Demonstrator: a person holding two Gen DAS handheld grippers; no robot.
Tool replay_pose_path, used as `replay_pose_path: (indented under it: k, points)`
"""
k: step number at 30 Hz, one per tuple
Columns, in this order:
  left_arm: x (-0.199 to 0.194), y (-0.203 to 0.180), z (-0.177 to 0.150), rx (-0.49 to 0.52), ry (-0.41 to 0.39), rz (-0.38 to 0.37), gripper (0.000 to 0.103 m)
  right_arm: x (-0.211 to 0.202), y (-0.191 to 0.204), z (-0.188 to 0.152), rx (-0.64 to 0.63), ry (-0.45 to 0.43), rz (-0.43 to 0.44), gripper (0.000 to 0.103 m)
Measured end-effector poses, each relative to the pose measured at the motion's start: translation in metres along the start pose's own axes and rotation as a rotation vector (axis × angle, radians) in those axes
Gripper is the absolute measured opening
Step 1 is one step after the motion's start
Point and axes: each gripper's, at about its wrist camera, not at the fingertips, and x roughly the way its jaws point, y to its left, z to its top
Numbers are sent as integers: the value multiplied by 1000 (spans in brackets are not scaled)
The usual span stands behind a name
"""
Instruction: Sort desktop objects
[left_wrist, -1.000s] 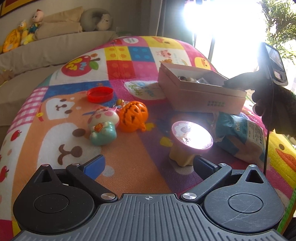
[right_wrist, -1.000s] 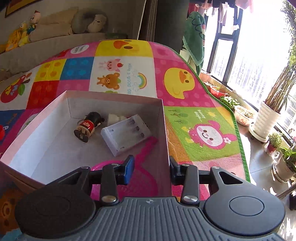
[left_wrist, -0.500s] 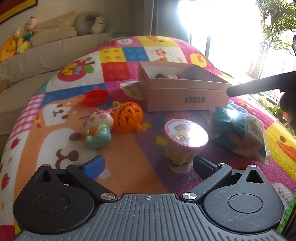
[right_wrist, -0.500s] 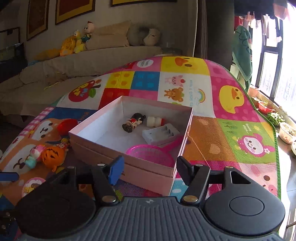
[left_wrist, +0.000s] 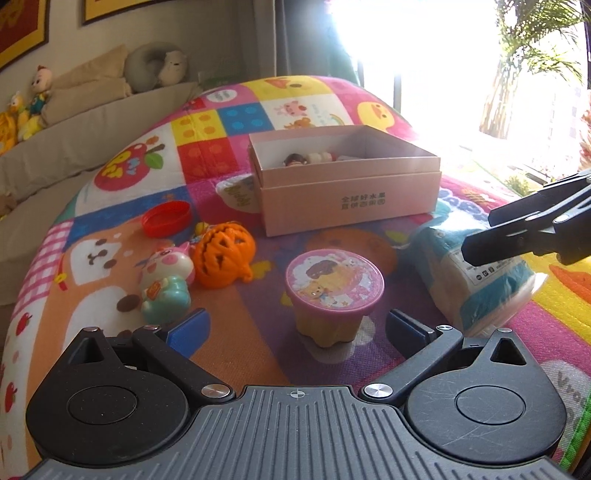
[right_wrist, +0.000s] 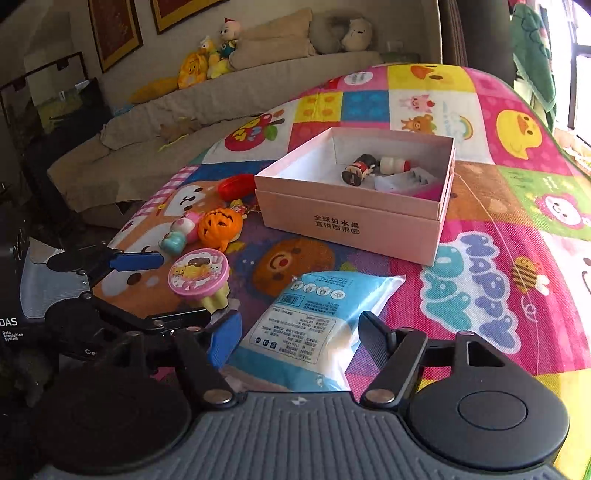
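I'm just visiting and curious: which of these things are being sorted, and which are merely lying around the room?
Being sorted: pink box, lidded cup, blue packet, pumpkin toy, pig toy, red lid.

Lying about: plush toys, neck pillow, framed pictures.

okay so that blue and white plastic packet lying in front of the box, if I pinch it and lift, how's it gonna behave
The blue and white packet looks soft and pillowy, so it will probably sag on both sides of the pinch. Its glossy film may be slippery. It lies flat on the play mat, so a push should slide it, not roll it.
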Motion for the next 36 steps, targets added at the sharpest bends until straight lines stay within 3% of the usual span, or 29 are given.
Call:
replay_pose_path:
  k: [4,6,8,12,14,16,20,21,22,26,29,32,36]
  points:
    - [0,-1,1,7,0,0,103,25,-6,7,90,37,-29,83]
    - [1,-1,2,9,-7,5,103,34,-2,3,62,48,-63,78]
    - [2,-2,5,1,-22,10,103,34,-1,-1,34,54,-77,61]
    - [13,-9,12,8,-29,3,103,25,-6,-5,27,51,-118,55]
    - [18,-14,16,22,-24,2,99,21,-9,-8,24,50,-134,55]
    - [22,-16,19,29,-21,-2,84,18,-10,-10,20,51,-137,55]
    - [23,-18,20,30,-18,2,76,15,-7,-12,7,55,-136,54]
    - [22,-18,20,35,-18,0,65,14,-6,-12,7,57,-135,54]
    - [20,-19,20,39,-18,0,62,12,-5,-13,5,59,-132,54]
    - [3,-19,24,52,-56,-4,61,-2,-1,-12,-12,49,-109,53]
    - [-22,-19,47,74,-148,-30,61,-29,-2,1,-9,-17,-96,53]
    - [-40,-20,84,121,-291,12,62,-64,-10,31,9,-144,-106,53]
    - [-18,-19,135,125,-381,57,62,-93,-19,64,24,-301,-161,53]
